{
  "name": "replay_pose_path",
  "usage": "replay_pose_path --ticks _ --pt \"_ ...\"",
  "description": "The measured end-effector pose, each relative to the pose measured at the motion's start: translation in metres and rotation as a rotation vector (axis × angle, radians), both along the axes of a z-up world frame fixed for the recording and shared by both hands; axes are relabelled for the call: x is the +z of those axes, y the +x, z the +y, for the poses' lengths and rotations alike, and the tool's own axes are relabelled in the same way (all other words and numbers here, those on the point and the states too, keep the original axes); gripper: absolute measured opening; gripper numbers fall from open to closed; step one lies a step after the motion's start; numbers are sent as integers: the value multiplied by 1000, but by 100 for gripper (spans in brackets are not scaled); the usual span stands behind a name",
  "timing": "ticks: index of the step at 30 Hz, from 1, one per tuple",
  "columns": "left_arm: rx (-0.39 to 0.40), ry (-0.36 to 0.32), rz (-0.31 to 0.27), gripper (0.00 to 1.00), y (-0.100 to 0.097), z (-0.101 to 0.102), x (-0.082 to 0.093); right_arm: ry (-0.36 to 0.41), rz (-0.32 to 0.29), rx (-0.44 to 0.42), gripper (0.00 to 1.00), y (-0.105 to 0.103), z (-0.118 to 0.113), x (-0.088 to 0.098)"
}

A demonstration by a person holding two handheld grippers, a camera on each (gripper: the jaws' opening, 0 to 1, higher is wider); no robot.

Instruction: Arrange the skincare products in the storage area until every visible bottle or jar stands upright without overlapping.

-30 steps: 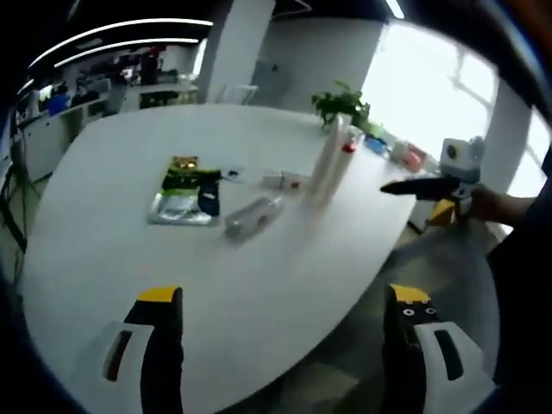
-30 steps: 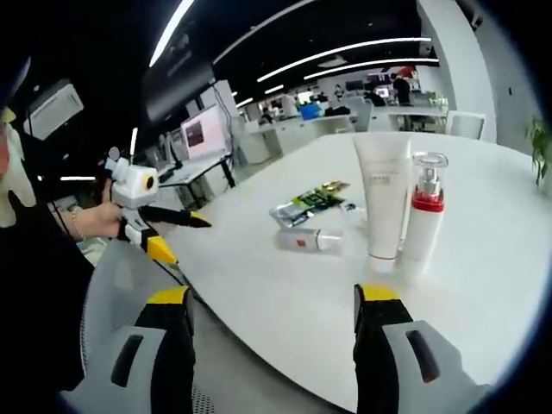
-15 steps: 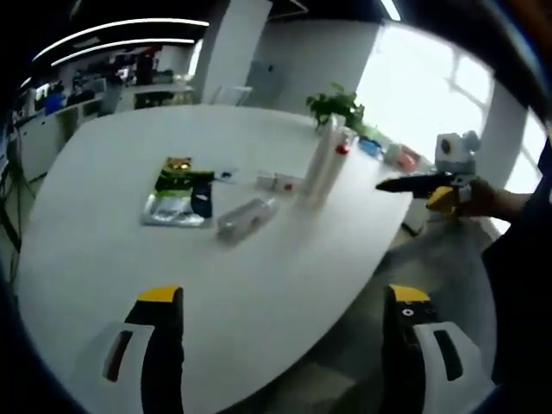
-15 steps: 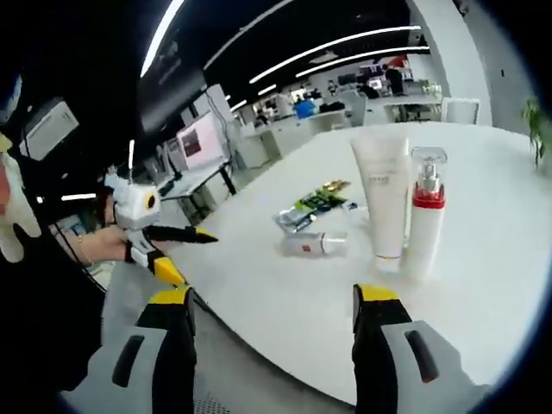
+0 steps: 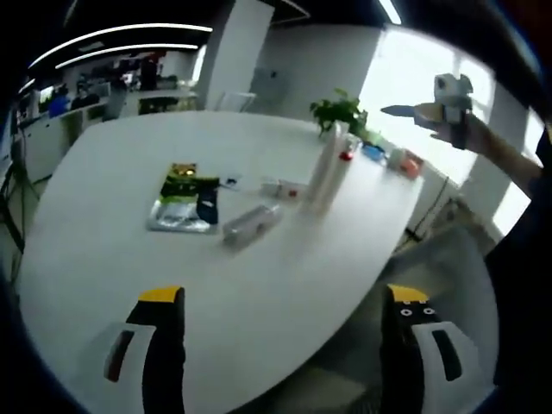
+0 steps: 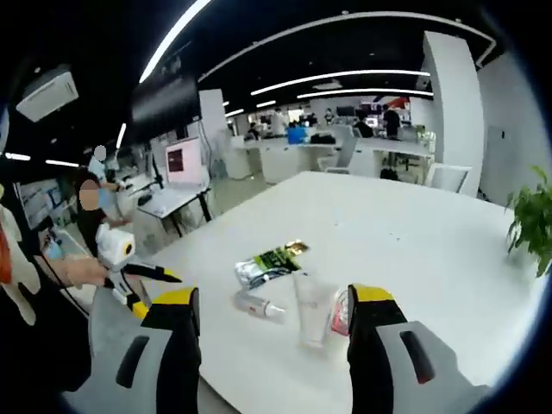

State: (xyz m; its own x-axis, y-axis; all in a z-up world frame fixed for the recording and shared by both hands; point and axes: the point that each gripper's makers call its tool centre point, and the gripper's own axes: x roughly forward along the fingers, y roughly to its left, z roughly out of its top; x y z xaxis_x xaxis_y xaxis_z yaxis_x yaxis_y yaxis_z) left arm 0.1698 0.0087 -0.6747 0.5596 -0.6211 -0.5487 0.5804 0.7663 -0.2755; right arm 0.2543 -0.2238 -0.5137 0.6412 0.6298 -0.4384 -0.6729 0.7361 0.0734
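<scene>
Both grippers hang with jaws spread wide and empty: the left gripper (image 5: pixel 276 323) short of the white table's (image 5: pixel 103 259) near edge, the right gripper (image 6: pixel 272 332) above the products. Nearest the left gripper lies a clear bottle (image 5: pixel 250 222) on its side, just beside a flat sachet pack (image 5: pixel 183 200). Farther on, a tall white tube (image 5: pixel 324 168) stands upright with a red-collared pump bottle (image 5: pixel 345 153) close against it; a small item (image 5: pixel 283 187) near them seems, through blur, to be lying down. Judged best: grip the clear bottle across its middle, tip it upright, and set it down well apart from the standing pair.
</scene>
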Motion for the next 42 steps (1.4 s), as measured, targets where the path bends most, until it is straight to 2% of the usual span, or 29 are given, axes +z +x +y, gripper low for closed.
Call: replay_pose_path --ticks 5,8,11,15,20,21,25,29,35,37,39,42 --pt "4 -2 -4 90 1 1 1 -126 -30 64 62 27 5 16" --pt "-1 -1 -11 90 2 2 0 -148 -18 91 62 50 15 25" --pt "-4 3 -10 90 1 1 0 -220 48 159 59 57 24 19" --pt "-8 5 -10 90 3 4 -3 -362 63 213 58 71 30 9" --pt "-6 8 -8 90 3 6 -4 -427 154 266 55 91 45 -15" --pt "-6 7 -8 90 3 6 -5 -449 174 270 54 99 47 -24" --pt "-5 7 -6 90 3 7 -5 -542 249 307 51 108 51 -52" --pt "-10 5 0 90 2 6 -8 -611 360 340 46 118 50 -87" --pt "4 -15 9 90 5 10 -8 -646 496 378 43 122 50 -123" --pt "7 -23 13 90 5 9 -9 -665 519 395 42 119 49 -130" --pt "10 -28 21 90 5 8 -10 -675 536 398 40 130 46 -144" --pt "17 -28 28 90 5 8 -11 -696 581 423 40 123 45 -157"
